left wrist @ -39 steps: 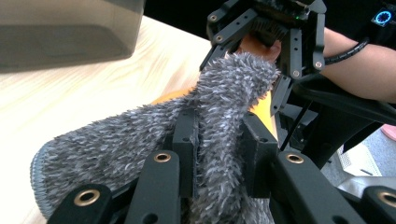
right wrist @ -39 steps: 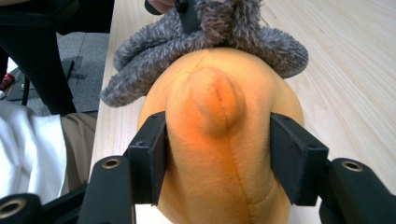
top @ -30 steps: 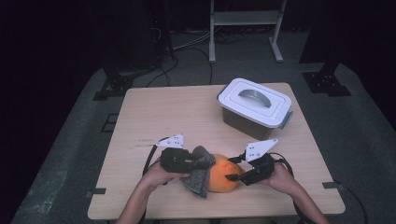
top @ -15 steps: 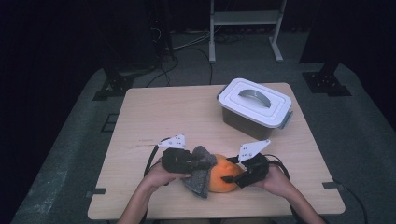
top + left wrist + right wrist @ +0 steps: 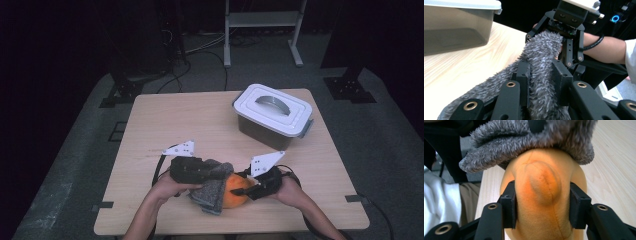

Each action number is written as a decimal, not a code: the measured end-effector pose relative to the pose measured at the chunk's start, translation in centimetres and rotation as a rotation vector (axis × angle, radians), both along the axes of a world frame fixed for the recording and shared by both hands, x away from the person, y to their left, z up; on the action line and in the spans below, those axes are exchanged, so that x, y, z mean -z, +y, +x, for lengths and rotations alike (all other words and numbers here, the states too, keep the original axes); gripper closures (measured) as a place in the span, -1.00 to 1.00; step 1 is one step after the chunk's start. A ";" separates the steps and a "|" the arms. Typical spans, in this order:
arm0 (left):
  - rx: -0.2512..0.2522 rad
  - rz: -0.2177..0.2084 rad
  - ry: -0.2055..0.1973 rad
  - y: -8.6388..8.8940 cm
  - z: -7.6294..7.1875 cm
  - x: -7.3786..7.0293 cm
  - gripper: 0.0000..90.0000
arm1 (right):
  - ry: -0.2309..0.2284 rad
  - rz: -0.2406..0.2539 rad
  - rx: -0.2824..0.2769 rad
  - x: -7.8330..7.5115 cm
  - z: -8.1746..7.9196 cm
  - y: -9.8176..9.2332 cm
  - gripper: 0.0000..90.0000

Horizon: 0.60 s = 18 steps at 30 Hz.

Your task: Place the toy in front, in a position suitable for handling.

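Low in the middle of the high view, near the front edge of the desk (image 5: 165, 115), an orange plush toy (image 5: 235, 192) is worked between two hand-held tongs. A grey furry cloth (image 5: 214, 186) is draped over the toy's left side and top and hangs down onto the desk in front of it.

The left tongs (image 5: 541, 75) are clenched on a fold of the grey furry cloth, which is seen in the left gripper view bunched between the two black jaws and running on toward the toy. The right tongs (image 5: 541, 210) are set around the orange plush toy, one jaw at each flank; their jaws have just been closing, and the pads appear to press into the soft body, so the toy is judged to be grasped.

A lidded storage box (image 5: 272, 116) is seen at the upper right of the desk, well apart from the hands, with its white lid shut and handle lying flat.

As a judgement, the work is at an early to middle stage: both things are gripped, but the cloth is not yet off the toy, nor fully wrapped round it. Whether it is being pulled off or put on cannot be told. Nothing has been placed in the box, and its lid remains to be opened if it is to be used.
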State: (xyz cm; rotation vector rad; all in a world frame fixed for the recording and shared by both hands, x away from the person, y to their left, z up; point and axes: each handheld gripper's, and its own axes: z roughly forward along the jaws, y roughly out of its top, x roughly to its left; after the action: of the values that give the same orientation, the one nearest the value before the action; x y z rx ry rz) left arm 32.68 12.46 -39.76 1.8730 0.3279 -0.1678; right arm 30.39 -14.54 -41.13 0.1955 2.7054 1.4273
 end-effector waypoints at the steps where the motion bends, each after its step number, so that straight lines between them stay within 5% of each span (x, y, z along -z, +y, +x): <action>1: -0.001 0.002 0.005 0.0 0.0 0.2 0.57 | -0.005 -0.006 -0.003 0.0 0.0 0.0 0.08; 10: -0.055 0.092 0.008 1.2 0.7 1.5 0.56 | 0.023 -0.009 0.017 0.6 0.7 -2.3 0.03; 18: -0.043 0.076 0.009 0.8 0.6 1.4 0.56 | 0.041 0.002 0.020 1.0 0.8 -2.8 0.01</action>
State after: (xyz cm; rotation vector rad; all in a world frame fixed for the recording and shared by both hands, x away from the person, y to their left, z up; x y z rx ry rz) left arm 33.29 13.27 -41.19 1.9393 0.3850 -0.1361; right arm 31.16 -17.33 -42.10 0.2544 2.7259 1.4367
